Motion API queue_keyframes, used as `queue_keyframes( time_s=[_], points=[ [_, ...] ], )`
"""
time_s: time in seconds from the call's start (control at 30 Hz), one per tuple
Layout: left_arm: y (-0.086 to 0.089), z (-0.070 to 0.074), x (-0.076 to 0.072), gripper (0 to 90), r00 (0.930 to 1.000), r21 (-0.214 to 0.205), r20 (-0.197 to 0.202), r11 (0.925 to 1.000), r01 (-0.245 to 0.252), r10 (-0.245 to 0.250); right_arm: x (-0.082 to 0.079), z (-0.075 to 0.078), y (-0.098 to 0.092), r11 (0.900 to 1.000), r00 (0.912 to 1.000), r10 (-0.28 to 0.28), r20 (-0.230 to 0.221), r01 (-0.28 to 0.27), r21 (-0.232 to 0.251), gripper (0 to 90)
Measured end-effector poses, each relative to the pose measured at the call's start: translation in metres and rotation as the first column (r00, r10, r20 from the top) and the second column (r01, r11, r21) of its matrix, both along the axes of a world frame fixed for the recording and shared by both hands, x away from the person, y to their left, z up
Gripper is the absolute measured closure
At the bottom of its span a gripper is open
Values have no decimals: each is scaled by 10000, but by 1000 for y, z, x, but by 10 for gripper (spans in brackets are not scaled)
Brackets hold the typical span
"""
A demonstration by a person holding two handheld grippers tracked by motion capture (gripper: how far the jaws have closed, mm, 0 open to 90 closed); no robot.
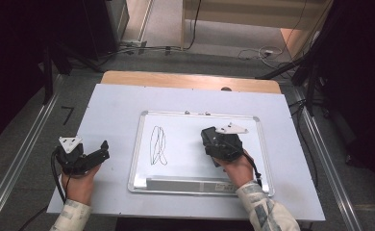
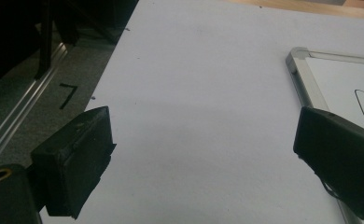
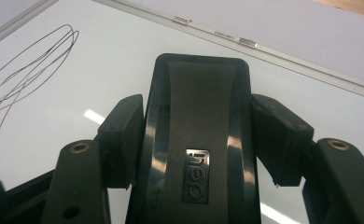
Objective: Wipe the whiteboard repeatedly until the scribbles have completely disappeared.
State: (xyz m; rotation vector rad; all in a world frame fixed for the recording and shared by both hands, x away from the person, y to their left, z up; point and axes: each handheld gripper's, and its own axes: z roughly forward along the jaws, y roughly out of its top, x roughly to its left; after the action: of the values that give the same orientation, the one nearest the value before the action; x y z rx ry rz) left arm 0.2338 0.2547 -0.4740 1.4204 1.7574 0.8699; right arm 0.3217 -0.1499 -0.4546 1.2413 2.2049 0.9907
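A whiteboard [image 1: 176,185] with a metal frame lies on the pale table sheet, and a black looping scribble [image 1: 158,145] marks its left half. My right gripper [image 1: 208,137] hovers over the board's right half, shut on a black board eraser [image 3: 199,135] that its jaws pinch from both sides. The eraser [image 1: 207,135] points toward the scribble [image 3: 26,70], which lies to its left. My left gripper [image 1: 103,150] rests on the sheet left of the board, jaws wide apart with nothing between them. The left gripper view shows the board's corner [image 2: 297,55] beyond my left gripper [image 2: 203,154].
The pale sheet [image 1: 113,110] covers a wooden table whose far edge [image 1: 190,81] shows. Metal rails [image 1: 27,149] run along the floor on both sides. Cables [image 1: 262,52] lie on the floor beyond the table. A tray strip [image 1: 190,184] runs along the board's near edge.
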Motion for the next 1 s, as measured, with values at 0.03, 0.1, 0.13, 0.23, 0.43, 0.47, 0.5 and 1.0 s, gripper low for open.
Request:
queue_keyframes(
  time_s=[0.03, 0.1, 0.13, 0.23, 0.43, 0.47, 0.5, 1.0],
  points=[
    [0, 0, 0, 51, 10000, -17, 0, 10000, 8, -8, 1, -1, 2, 10000, 10000, 50, -3, -50, -17, 365],
    [0, 0, 0, 51, 10000, -21, -11, 10000, -2, 2, 1, -1, 6, 10000, 10000, 76, -20, -76, -29, 364],
    [0, 0, 0, 51, 10000, -32, -15, 10000, -6, 6, 1, -1, 6, 10000, 10000, 76, -20, -76, -29, 364],
    [1, 0, 0, 51, 10000, -46, -6, 10000, -2, 2, 3, -2, 13, 9998, 9998, 204, -62, -205, -65, 365],
    [1, 0, 1, 51, 10000, -70, -7, 10000, -10, 10, 5, -2, 24, 9992, 9993, 383, -58, -383, -80, 365],
    [1, 0, 1, 51, 10000, -68, -8, 10000, -3, 3, 6, -3, 26, 9991, 9991, 429, -39, -430, -60, 364],
    [1, 0, 1, 51, 10000, -68, -8, 10000, -3, 3, 6, -3, 26, 9991, 9991, 429, -39, -430, -60, 364],
    [2, 0, 0, 50, 10000, -185, 22, 9998, 82, -81, 11, -8, 54, 9968, 9968, 788, -124, -790, -108, 365]
  ],
)
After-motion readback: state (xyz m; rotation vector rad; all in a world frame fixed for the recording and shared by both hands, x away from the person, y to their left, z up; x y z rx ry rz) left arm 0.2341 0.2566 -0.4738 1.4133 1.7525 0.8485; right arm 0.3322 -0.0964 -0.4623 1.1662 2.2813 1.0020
